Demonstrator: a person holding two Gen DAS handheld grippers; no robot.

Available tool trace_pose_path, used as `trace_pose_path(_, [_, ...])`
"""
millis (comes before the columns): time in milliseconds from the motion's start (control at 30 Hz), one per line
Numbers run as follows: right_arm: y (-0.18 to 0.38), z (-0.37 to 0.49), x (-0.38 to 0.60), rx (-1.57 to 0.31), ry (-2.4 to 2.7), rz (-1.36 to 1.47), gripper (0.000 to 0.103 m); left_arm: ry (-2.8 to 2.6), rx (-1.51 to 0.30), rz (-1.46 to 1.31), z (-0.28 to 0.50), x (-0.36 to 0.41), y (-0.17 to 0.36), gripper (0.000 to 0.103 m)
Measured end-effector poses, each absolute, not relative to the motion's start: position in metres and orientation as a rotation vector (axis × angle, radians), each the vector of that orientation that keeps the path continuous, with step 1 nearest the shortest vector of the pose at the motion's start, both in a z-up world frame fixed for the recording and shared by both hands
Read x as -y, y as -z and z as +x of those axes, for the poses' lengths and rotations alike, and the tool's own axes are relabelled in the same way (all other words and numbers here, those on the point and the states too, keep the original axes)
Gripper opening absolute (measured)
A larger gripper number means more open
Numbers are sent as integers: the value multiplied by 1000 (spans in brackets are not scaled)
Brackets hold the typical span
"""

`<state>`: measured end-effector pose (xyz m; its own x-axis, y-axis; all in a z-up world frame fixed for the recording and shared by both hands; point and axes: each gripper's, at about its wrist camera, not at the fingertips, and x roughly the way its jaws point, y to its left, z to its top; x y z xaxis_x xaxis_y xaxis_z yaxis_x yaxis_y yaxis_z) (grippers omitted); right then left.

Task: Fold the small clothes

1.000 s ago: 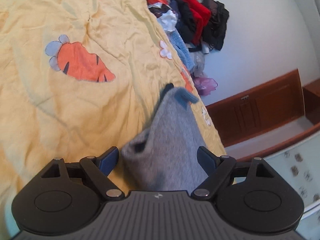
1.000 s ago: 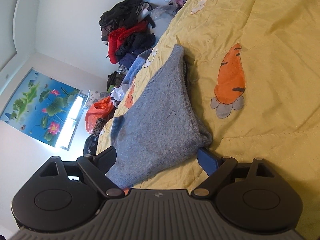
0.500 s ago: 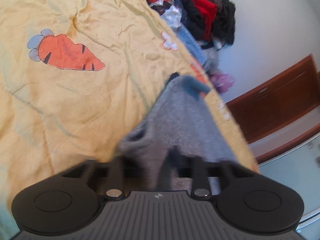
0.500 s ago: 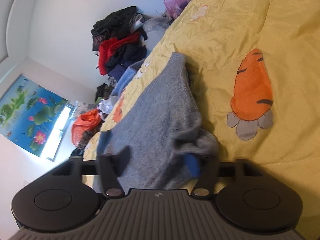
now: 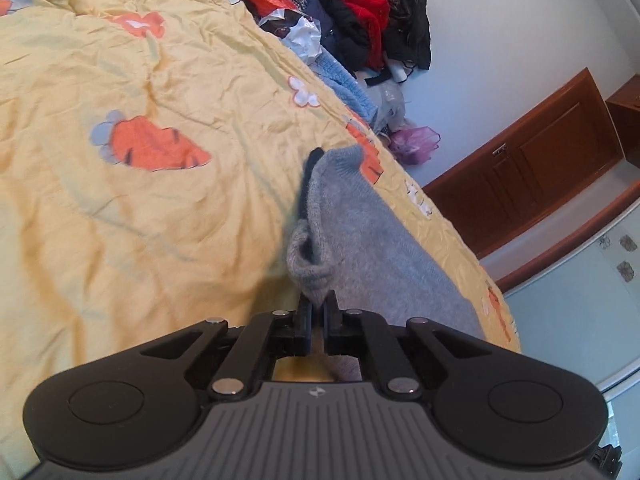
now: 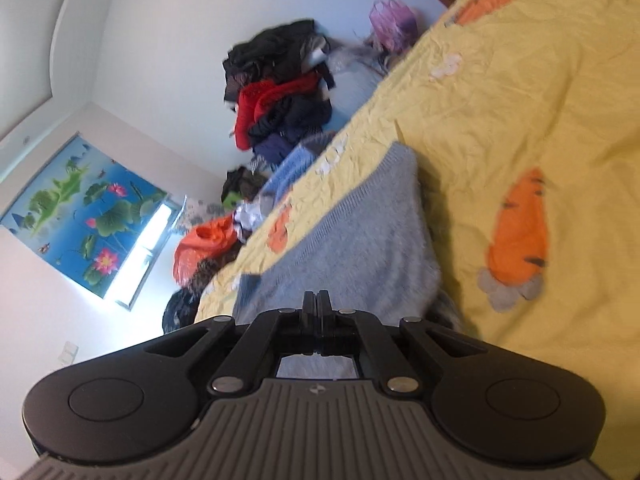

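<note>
A small grey knit sweater (image 5: 360,232) lies on the yellow carrot-print bedspread (image 5: 140,220), close to the bed's edge. My left gripper (image 5: 319,304) pinches a bunched fold at the sweater's near corner; its jaws are closing tight, with pads pressing on the knit. In the right wrist view the same grey sweater (image 6: 360,240) stretches away from my right gripper (image 6: 316,300). Its jaws are closing on the near edge, fingers almost touching, with cloth caught between them. The held edge is raised slightly off the bedspread (image 6: 520,100).
A heap of red, black and blue clothes (image 5: 360,20) is piled at the far side of the bed against the wall, seen too in the right view (image 6: 280,100). A wooden cabinet (image 5: 540,160) stands past the bed's edge. An orange bag (image 6: 204,248) lies by the heap.
Both grippers went from wide open around the sweater's near edge to shut on it. The pinched cloth has bunched up and risen a little.
</note>
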<state>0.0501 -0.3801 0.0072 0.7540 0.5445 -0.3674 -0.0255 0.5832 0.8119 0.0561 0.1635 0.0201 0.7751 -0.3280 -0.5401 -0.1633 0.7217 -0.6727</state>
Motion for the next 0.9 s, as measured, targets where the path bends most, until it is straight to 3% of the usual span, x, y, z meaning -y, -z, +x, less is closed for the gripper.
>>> trace_pose_path(67, [9, 42, 390, -692, -276, 911, 42, 82, -727, -808, 54, -171, -8, 5])
trace_pose_path(100, [18, 37, 394, -685, -247, 942, 67, 80, -741, -836, 53, -174, -1, 5])
trace_pose_path(133, [25, 35, 397, -678, -240, 982, 78, 74, -754, -860, 53, -175, 3, 5])
trace_pose_path(233, [32, 36, 395, -675, -247, 1036, 75, 77, -791, -921, 56, -172, 14, 7])
trace_pose_path(300, [30, 43, 387, -685, -222, 1022, 77, 90, -804, -947, 60, -167, 17, 18])
trace_pose_path(367, [29, 52, 379, -686, -219, 1025, 81, 128, -762, -980, 63, -162, 16, 53])
trace_pose_path(433, [28, 64, 367, -683, -235, 1025, 86, 151, -708, -997, 67, -157, 13, 76])
trace_pose_path(700, [24, 92, 324, -660, -238, 863, 82, 83, -613, -903, 80, -136, 8, 80])
trace_pose_path(767, [27, 93, 323, -654, -226, 843, 71, 91, -601, -900, 79, -137, 9, 78])
trace_pose_path(833, [33, 94, 327, -653, -218, 853, 50, 92, -597, -900, 79, -138, 10, 76])
trace_pose_path(900, [40, 96, 335, -658, -200, 889, 34, 71, -597, -903, 80, -140, 12, 65])
